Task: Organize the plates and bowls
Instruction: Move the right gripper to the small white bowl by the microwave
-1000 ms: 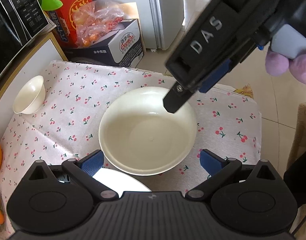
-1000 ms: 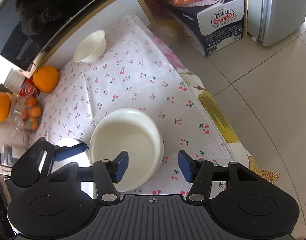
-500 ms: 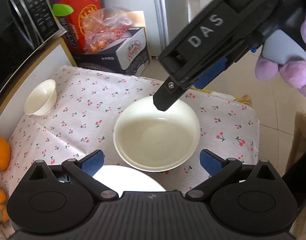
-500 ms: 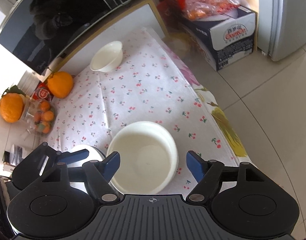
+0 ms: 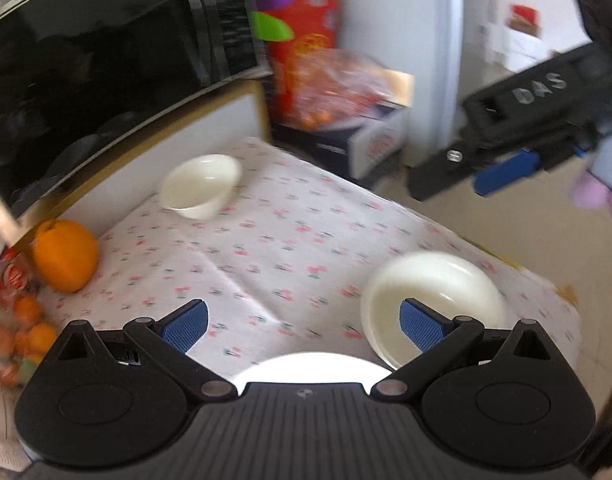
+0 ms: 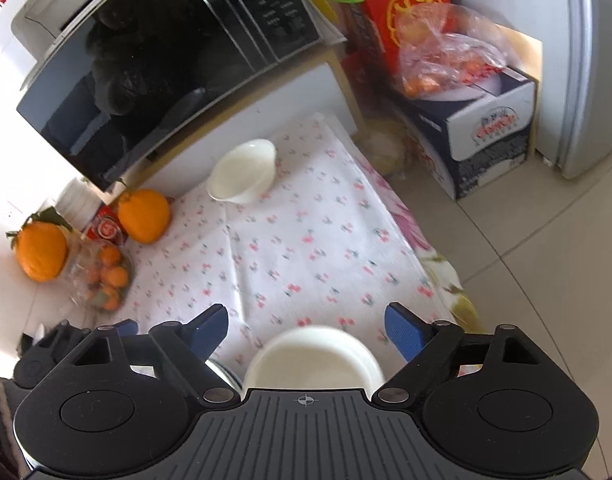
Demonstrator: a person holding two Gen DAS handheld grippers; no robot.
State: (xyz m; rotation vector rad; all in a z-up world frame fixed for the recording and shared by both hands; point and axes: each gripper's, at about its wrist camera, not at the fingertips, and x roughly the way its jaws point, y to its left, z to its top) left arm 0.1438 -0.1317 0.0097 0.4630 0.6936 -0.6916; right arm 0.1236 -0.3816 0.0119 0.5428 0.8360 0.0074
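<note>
Here, table: white cherry-print cloth [image 6: 306, 240] covered it.
Large cream bowl [image 5: 433, 292]: stood at the near right edge.
Small white bowl [image 6: 242, 178]: sat far back.
Left gripper [image 5: 302, 322]: spread, empty.
Right gripper [image 6: 306, 326]: spread, empty.

The big bowl [image 5: 433, 300] and the small bowl [image 6: 244, 172] look smooth, glossy and ceramic. The cloth [image 6: 306, 240] over the counter is matt printed fabric, creased. The microwave [image 6: 146, 72] door is glossy black glass. Each hand-held gripper is matt black plastic with ribbed blue pads [image 6: 403, 334]. The box [image 6: 485, 136] is printed cardboard; the floor [image 6: 545, 260] is glossy tile.
</note>
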